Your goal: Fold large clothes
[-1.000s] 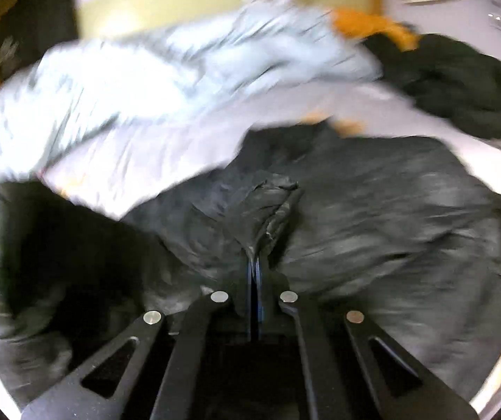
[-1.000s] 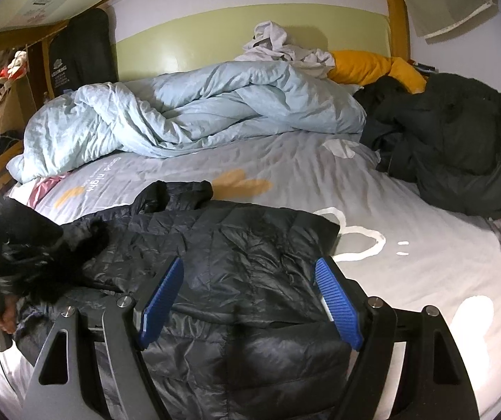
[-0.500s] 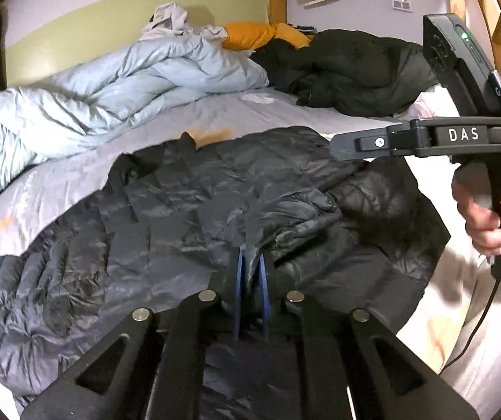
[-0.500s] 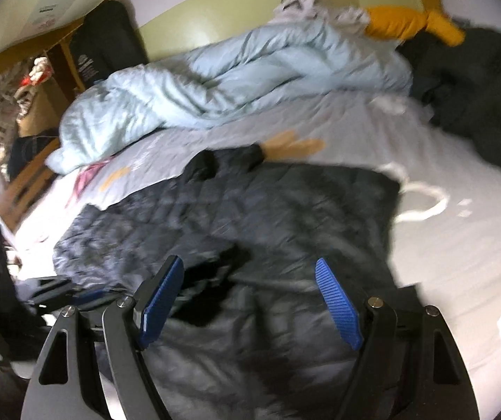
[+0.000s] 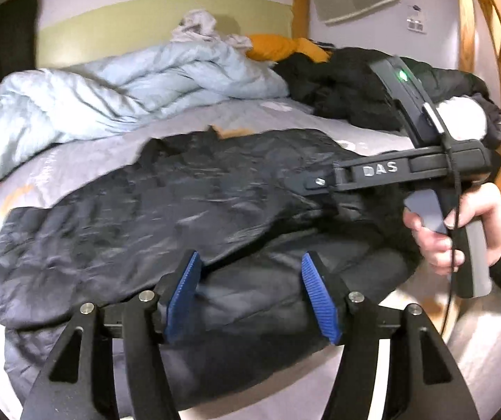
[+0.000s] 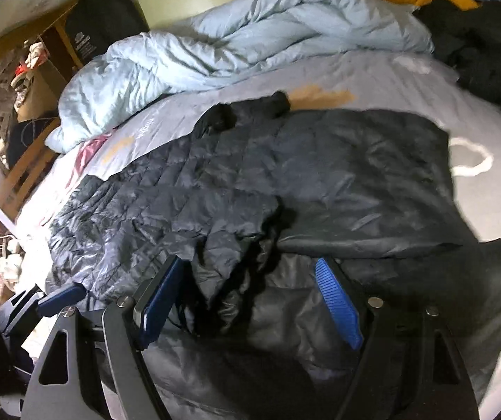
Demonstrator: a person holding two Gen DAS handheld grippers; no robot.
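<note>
Black and quilted, the jacket (image 5: 187,210) lies half-folded on the bed (image 6: 478,133): your left tongs (image 5: 250,290) have just been opening with nothing pinched, your right tongs (image 6: 250,301) hang spread above it, so next grip a loose edge.

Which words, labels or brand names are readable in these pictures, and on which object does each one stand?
"DAS": raised letters on the side of the right gripper.
White print on the black bag beside the bed: too blurred to read.
White lettering on the grey bedsheet: too blurred to read.
</note>
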